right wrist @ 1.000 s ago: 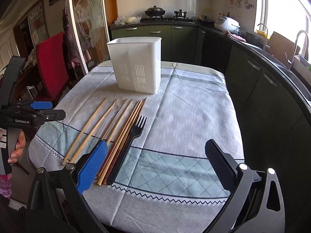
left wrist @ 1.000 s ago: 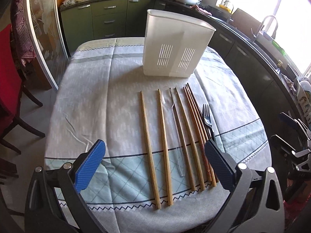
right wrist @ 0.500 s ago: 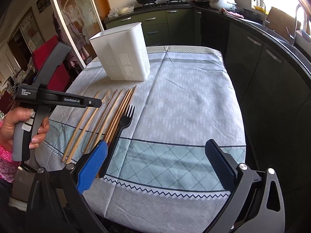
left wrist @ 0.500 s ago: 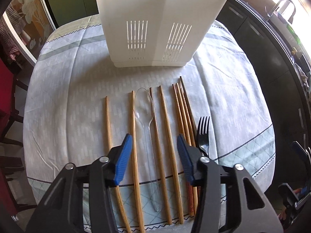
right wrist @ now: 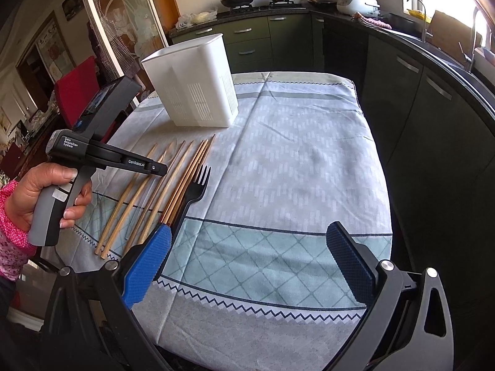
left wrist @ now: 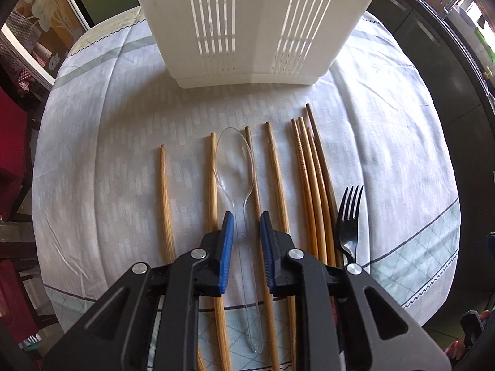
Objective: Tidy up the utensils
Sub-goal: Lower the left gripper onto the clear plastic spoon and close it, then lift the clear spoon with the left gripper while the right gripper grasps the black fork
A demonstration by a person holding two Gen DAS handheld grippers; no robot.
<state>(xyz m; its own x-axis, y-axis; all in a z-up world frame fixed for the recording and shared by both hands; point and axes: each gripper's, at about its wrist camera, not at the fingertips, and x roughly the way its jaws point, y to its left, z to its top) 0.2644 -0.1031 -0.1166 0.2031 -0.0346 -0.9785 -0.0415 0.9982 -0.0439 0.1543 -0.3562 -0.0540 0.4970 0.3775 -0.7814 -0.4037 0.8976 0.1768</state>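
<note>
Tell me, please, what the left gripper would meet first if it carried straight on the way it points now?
Most likely the clear plastic spoon: its handle lies between the closing jaws of the left gripper, which points steeply down at the tablecloth. Whether the pads already touch the handle is hard to tell.

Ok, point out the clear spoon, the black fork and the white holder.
clear spoon point(left wrist: 235, 160), left wrist view, on its bowl.
black fork point(left wrist: 349, 216), left wrist view, just below its tines.
white holder point(right wrist: 198, 92), right wrist view, on its side wall.

The left tongs point(right wrist: 154, 168), seen from the right wrist camera, carry white print: "Data Acquisition System" on the rounded rear housing and "GenRobot.AI" along the black arm. No other writing is legible.
</note>
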